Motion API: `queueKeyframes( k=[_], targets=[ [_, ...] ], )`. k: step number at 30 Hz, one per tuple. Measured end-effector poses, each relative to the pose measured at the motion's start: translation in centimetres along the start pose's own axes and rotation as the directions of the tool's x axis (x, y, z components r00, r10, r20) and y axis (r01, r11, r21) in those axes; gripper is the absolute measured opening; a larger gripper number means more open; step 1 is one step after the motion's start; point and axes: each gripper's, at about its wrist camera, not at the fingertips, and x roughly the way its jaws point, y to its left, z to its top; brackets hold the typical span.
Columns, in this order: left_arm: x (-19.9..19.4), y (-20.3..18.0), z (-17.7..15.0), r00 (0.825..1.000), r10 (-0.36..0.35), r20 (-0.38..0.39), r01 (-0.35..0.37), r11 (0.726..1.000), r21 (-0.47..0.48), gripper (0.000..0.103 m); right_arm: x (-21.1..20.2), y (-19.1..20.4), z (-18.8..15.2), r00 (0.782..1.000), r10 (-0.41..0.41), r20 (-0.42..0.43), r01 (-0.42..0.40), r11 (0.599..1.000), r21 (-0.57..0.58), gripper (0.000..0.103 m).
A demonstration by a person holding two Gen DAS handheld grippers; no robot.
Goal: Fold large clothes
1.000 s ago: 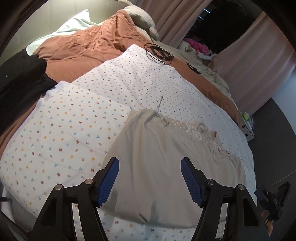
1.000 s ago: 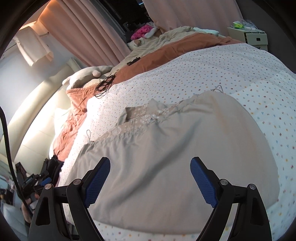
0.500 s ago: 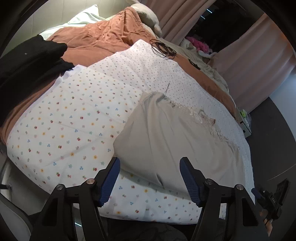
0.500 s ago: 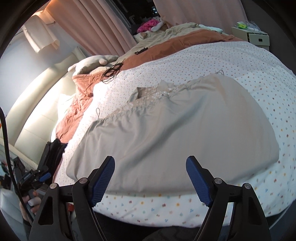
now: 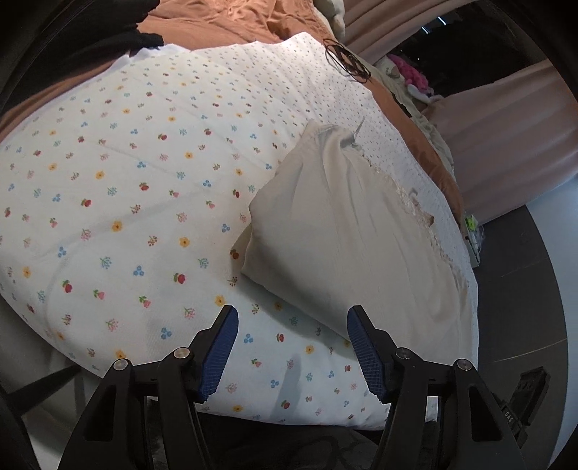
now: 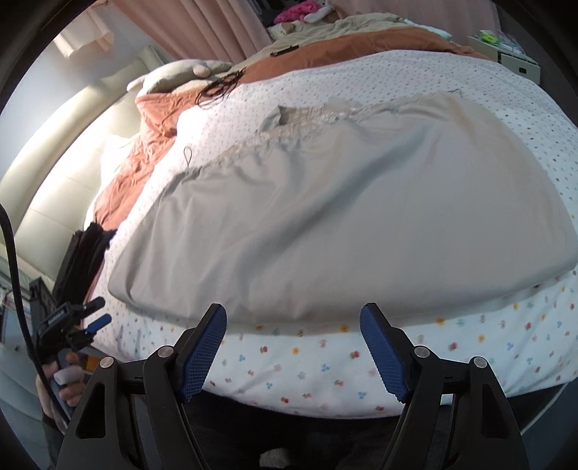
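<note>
The beige garment (image 6: pixel 343 217) lies spread flat on the bed, directly ahead of both tongs. It is plain, smooth fabric with shallow creases; a band of lace trim (image 6: pixel 310 119) runs along its far edge, and a thin strap loop (image 6: pixel 187 153) projects from the far-left corner as seen from the right tongs. Its near hem lies just beyond the tips of the right tongs (image 6: pixel 292 347), close to the edge of the bed.

The right tongs are spread and closing, with nothing between the blue pads (image 6: pixel 204 352); only the quilt shows in the gap. The left tongs (image 5: pixel 292 349) are spread and empty; the garment's near-left corner lies just ahead of them, and its hem passes by the right-hand pad (image 5: pixel 365 352).

Under the garment is a white quilt with a small floral print (image 5: pixel 126 217), extending left of the left tongs. Beyond it lie a rust-coloured duvet (image 5: pixel 231 21), a coiled black cable (image 5: pixel 348 63) and pink curtains (image 5: pixel 513 137). A black garment (image 5: pixel 83 47) lies far left. A person's hand (image 6: pixel 67 377) grips the left tongs' handle, visible low left of the right tongs. Nothing lies between either tongs and the garment.
</note>
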Motion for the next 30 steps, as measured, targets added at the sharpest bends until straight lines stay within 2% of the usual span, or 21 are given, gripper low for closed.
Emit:
queueKeyframes(
  k=[4,10,15,18,26,30],
  targets=[
    [1.6,0.3,0.3,0.999,-0.021,-0.024,0.021,0.999,-0.029,0.064,2.0,1.4,-0.3,0.999,-0.005,-0.031,0.005,1.000,-0.022,0.077],
    [3.7,1.1,1.4,0.997,-0.063,-0.049,0.060,0.996,-0.073,0.050,4.4,2.5,0.2,0.998,-0.024,-0.058,0.021,0.999,-0.042,0.076],
    [4.1,2.0,2.2,0.996,-0.072,-0.044,0.068,0.993,-0.101,0.024,6.2,2.9,1.4,0.997,-0.044,-0.071,0.040,0.998,-0.049,0.075],
    [3.7,2.6,2.3,0.995,-0.094,-0.022,0.092,0.990,-0.110,0.023,7.1,3.2,2.0,0.995,-0.057,-0.078,0.054,0.998,-0.042,0.074],
    [3.2,2.6,2.5,0.996,-0.081,-0.041,0.077,0.992,-0.096,0.024,9.9,3.1,4.7,0.986,-0.127,-0.106,0.124,0.992,-0.040,0.054],
    [3.9,2.9,3.0,0.993,-0.104,-0.054,0.096,0.985,-0.143,0.025,11.8,2.7,6.5,0.981,-0.149,-0.125,0.144,0.988,-0.047,0.048]
  ],
)
